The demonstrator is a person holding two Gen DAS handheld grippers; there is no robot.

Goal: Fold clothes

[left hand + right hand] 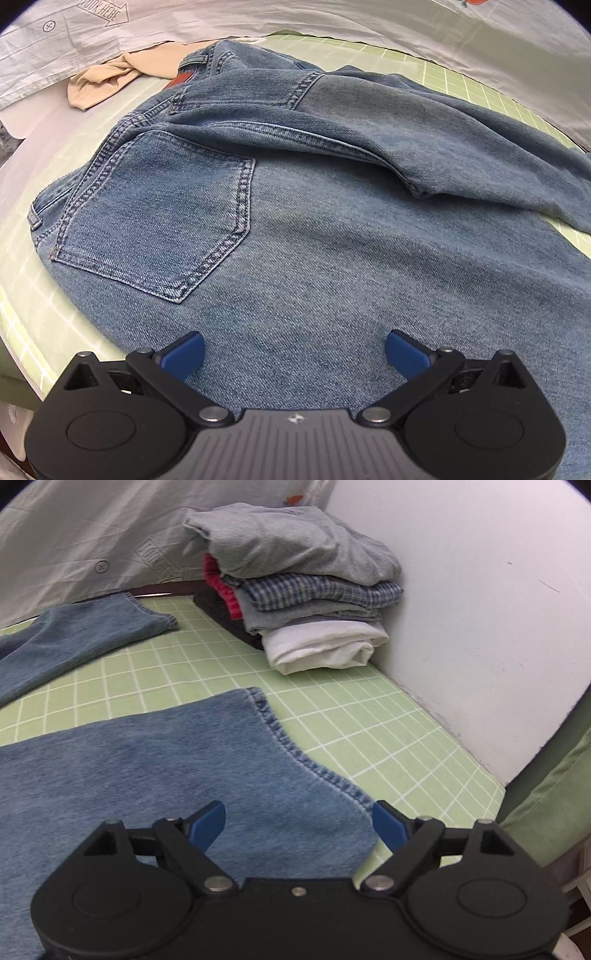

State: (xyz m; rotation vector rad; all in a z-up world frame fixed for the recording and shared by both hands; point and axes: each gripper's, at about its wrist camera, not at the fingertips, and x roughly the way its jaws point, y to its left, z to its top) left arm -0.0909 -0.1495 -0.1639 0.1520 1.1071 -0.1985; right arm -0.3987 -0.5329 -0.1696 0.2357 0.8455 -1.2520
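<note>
Your left gripper (294, 354) sits spread apart over the jeans (295, 229), low in frame, gripping nothing. Your right gripper (298, 825) is likewise apart above a leg hem (295, 749). A folded stack (295, 590) sits upper centre on the green mat (369, 720).

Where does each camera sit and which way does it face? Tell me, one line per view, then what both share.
Left wrist: sits on the left gripper, facing along its open fingers over the jeans' seat and back pocket.
Right wrist: sits on the right gripper, facing along its open fingers over a jeans leg hem toward the stack of folded clothes.
Shared: the jeans, the green grid mat and the white printed sheet.
</note>
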